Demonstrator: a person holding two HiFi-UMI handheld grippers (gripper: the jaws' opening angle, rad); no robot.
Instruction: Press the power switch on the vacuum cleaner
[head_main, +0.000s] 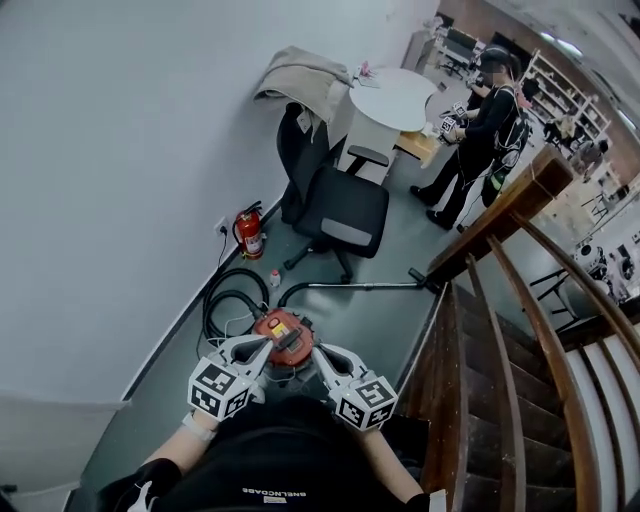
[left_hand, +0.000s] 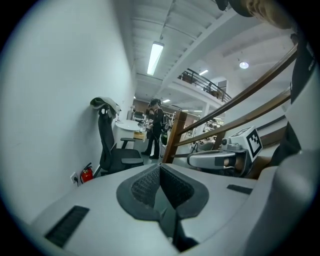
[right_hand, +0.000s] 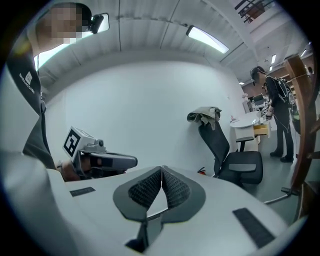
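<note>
Head view: left gripper (head_main: 262, 348) and right gripper (head_main: 322, 352) are hovering over vacuum cleaner (head_main: 284, 332), jaws pinched together, holding nothing.

Black office chair (head_main: 335, 205) beside fire extinguisher (head_main: 249, 232).

Small white print (head_main: 273, 493) on the person's black top (head_main: 270, 455), upside down, too blurred to read
</note>
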